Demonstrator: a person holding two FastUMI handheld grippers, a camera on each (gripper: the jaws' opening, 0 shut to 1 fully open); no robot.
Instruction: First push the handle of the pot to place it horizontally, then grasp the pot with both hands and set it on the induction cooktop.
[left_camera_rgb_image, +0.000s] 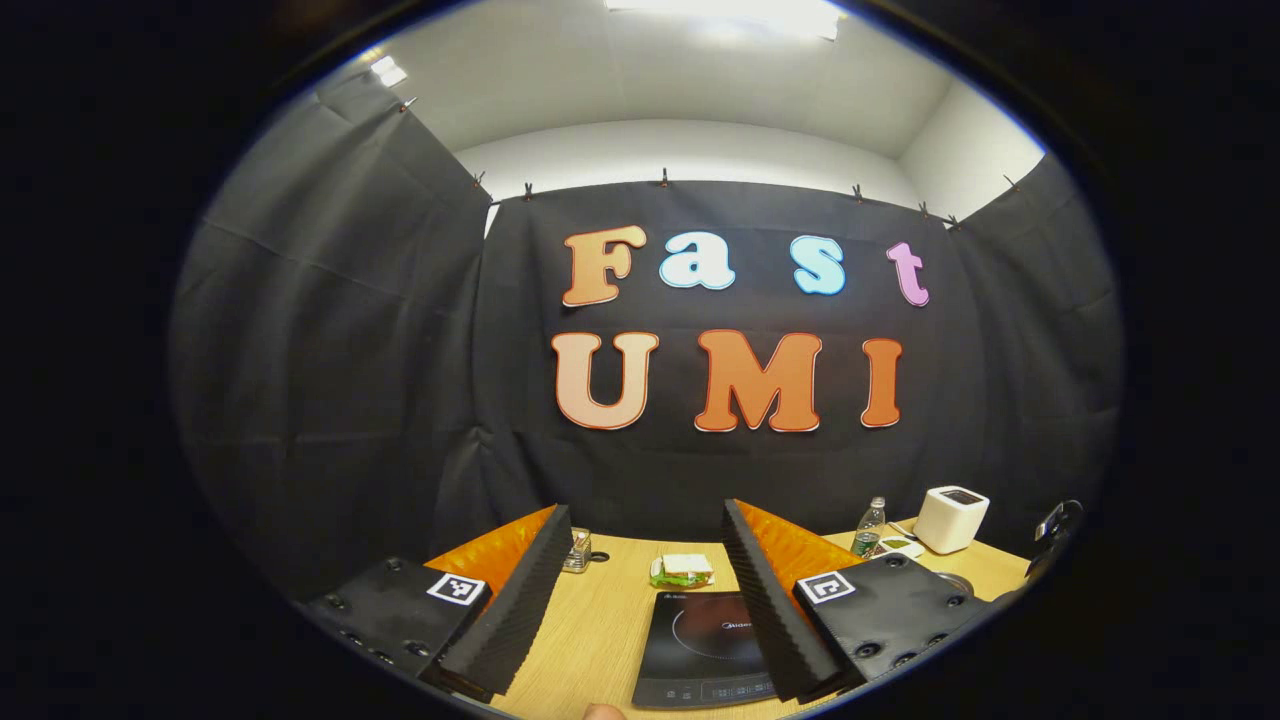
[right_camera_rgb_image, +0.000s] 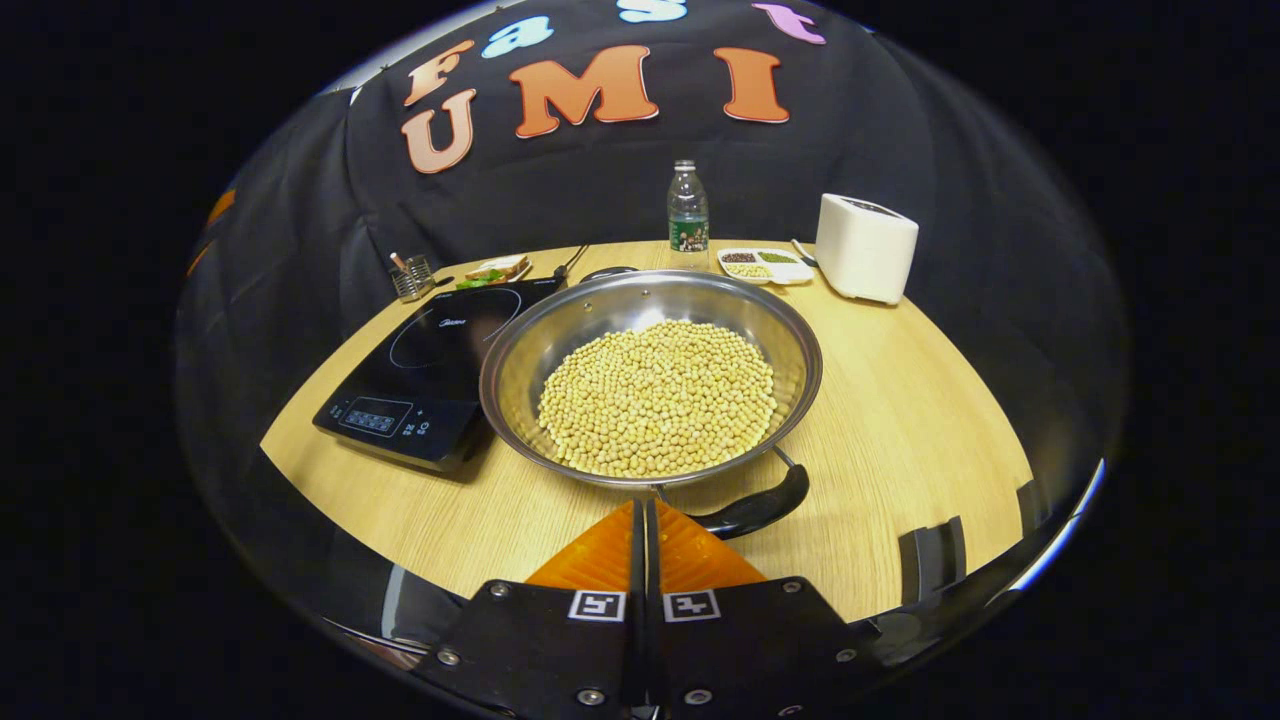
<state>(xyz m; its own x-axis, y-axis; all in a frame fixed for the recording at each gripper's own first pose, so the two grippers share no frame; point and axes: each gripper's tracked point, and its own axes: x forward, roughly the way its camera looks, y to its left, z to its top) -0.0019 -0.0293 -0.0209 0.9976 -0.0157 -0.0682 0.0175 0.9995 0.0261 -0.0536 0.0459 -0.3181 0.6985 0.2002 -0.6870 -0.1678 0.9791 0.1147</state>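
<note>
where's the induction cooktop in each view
Left gripper view: the induction cooktop lies low at centre on the wooden table, between this gripper's open fingers.
Right gripper view: the cooktop sits at left of centre, just left of the pot of beans.
Shared landmark: the white box-shaped appliance at the table's far right, with the water bottle to its left.

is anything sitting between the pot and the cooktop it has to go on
Nothing visible. In the right gripper view the pot of beans sits right beside the cooktop, its rim at the cooktop's edge, and the glass top is bare. The sandwich and the small holder lie behind it.
</note>
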